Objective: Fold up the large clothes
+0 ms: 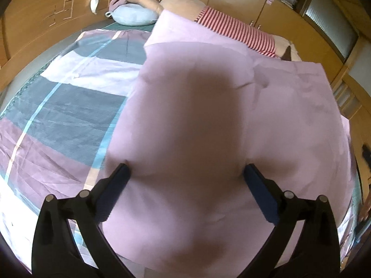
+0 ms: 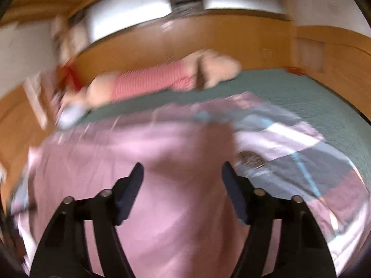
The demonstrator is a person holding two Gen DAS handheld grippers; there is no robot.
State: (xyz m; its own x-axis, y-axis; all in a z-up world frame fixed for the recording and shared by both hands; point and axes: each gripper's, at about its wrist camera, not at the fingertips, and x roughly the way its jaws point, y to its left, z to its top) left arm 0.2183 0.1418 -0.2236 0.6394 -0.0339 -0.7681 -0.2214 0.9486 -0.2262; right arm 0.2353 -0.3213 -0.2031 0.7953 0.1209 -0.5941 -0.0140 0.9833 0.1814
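A large sheet lies on the bed, its plain pink side [image 1: 208, 120] folded over its patterned side of grey, white, pink and blue blocks [image 1: 69, 106]. My left gripper [image 1: 185, 171] is open and empty, its jaws wide apart just above the pink fold. In the blurred right wrist view the pink fold [image 2: 139, 162] lies below my right gripper [image 2: 183, 171], which is also open and empty, with the patterned part [image 2: 301, 162] to its right.
A big beige plush toy in a red-striped shirt [image 1: 231, 25] lies along the far side of the bed, also in the right wrist view [image 2: 150, 81]. A pale blue cushion [image 1: 134, 15] lies beside it. Wooden cabinets [image 1: 46, 11] surround the green mattress cover [image 2: 301, 92].
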